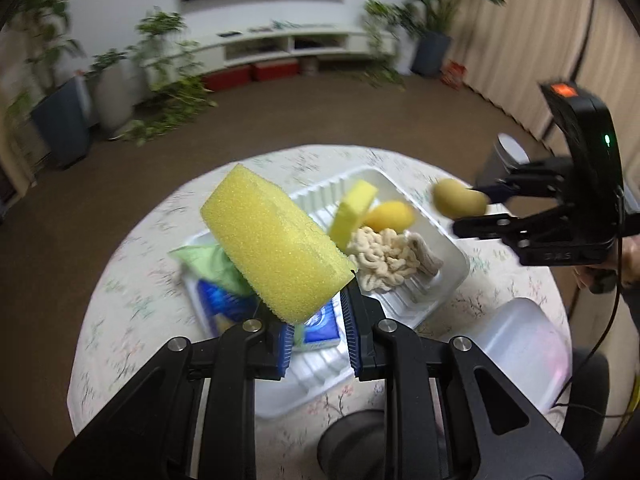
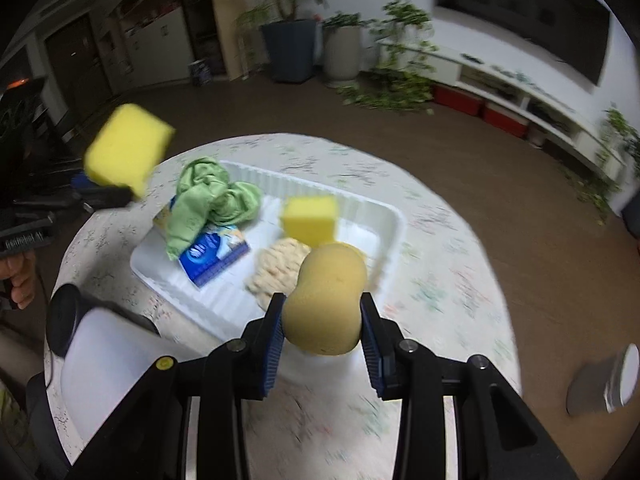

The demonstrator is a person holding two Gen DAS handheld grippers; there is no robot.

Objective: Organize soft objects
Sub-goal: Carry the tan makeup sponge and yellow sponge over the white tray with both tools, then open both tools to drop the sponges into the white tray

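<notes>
My left gripper (image 1: pixel 318 326) is shut on a large yellow sponge (image 1: pixel 276 242) and holds it above the white tray (image 1: pixel 448 248); the sponge also shows in the right wrist view (image 2: pixel 126 150). My right gripper (image 2: pixel 322 334) is shut on a tan peanut-shaped sponge (image 2: pixel 326 300), held above the tray's near edge; it also shows in the left wrist view (image 1: pixel 458 198). In the tray (image 2: pixel 384 208) lie a green cloth (image 2: pixel 208 200), a blue packet (image 2: pixel 214 254), a small yellow sponge (image 2: pixel 310 220) and a cream noodle mitt (image 2: pixel 276 268).
The tray stands on a round table with a floral cloth (image 2: pixel 440 280). A translucent plastic box (image 1: pixel 524 344) and a dark round object (image 1: pixel 352 440) stand at the table's near side. Brown floor, potted plants and a low white shelf surround the table.
</notes>
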